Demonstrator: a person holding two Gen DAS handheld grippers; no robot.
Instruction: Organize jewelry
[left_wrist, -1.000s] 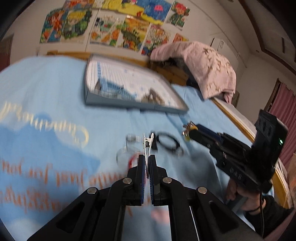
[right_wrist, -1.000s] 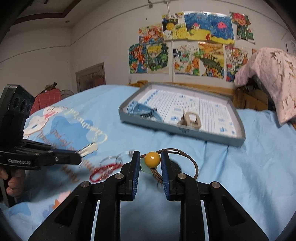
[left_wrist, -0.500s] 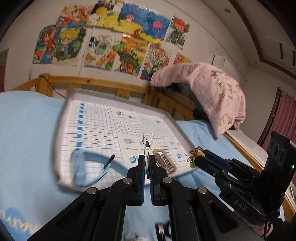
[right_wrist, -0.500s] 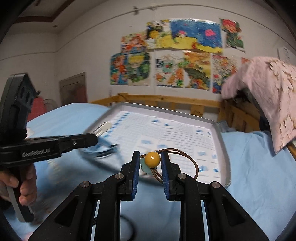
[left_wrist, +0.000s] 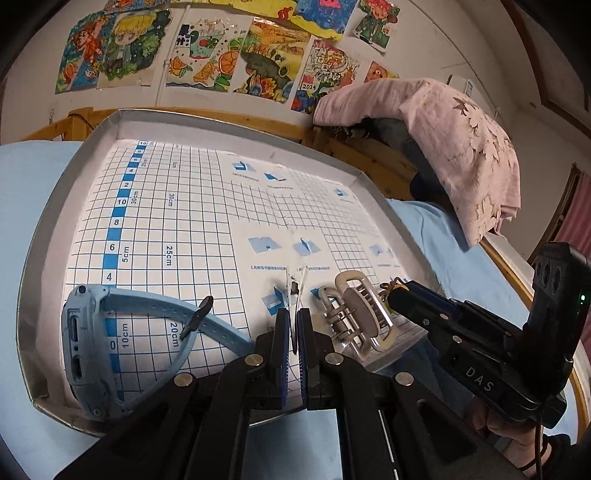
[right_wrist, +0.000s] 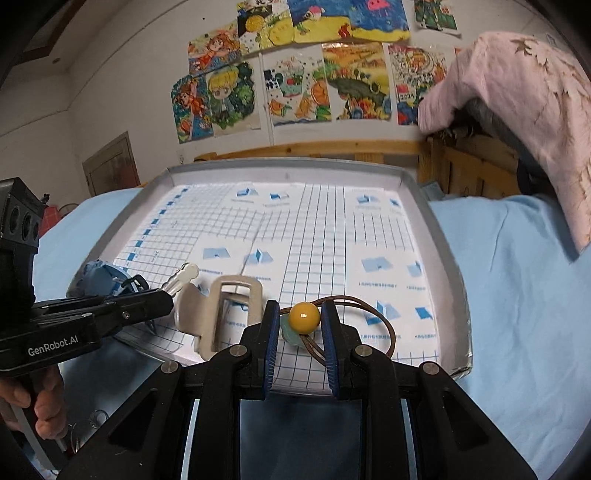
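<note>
Two grippers are held over the near edge of the grid-lined tray (left_wrist: 51, 236). Left gripper (left_wrist: 291, 325) is pinched tight on a clear hair clip (left_wrist: 295, 284), which sticks out forward above the tray floor. Right gripper (right_wrist: 297, 325) is clamped narrow on a brown cord hair tie (right_wrist: 373, 317) with a yellow bead (right_wrist: 304, 315). A blue watch (left_wrist: 88, 332) and a beige claw clip (left_wrist: 354, 310) are lying in the tray.

Each fisheye camera sits close behind its own tongs, looking forward and downward. Both face the shallow grey tray with blue-gridded white lining (left_wrist: 51, 236) (right_wrist: 443, 236) on the bed, and the wall of colourful drawings (left_wrist: 207, 55) (right_wrist: 295, 74).
</note>
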